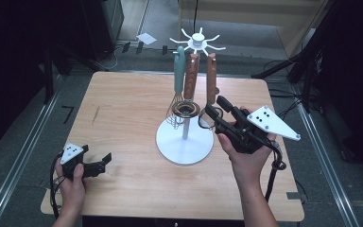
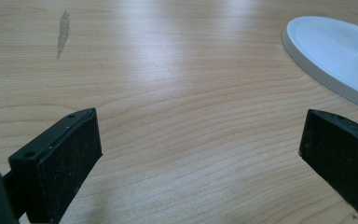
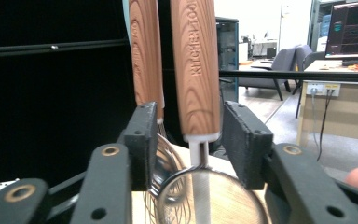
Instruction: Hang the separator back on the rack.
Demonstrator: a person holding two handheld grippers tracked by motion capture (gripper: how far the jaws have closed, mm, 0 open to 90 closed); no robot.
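Observation:
A white utensil stand [image 1: 184, 142] with a hook crown [image 1: 197, 40] holds three hanging tools. They are a teal-handled whisk [image 1: 179, 71], a middle wooden-handled tool [image 1: 191, 75] and a right wooden-handled strainer [image 1: 211, 78]. My right gripper [image 1: 216, 108] is level with the strainer's lower handle. In the right gripper view that handle [image 3: 196, 70] hangs between the jaws of my right gripper [image 3: 191, 135], with slim gaps on both sides, so it is open. The second wooden handle [image 3: 145, 51] hangs behind. My left gripper [image 1: 105, 161] rests open on the table at the front left, its jaws [image 2: 200, 135] wide apart over bare wood.
The wooden table [image 1: 123, 109] has bare room left of the stand, with a dark smudge [image 2: 63, 32]. In the left gripper view the stand's base [image 2: 326, 51] lies to the right. Metal floor rails [image 1: 23, 151] run along both sides, and dark tripod legs [image 1: 307, 61] stand at the back right.

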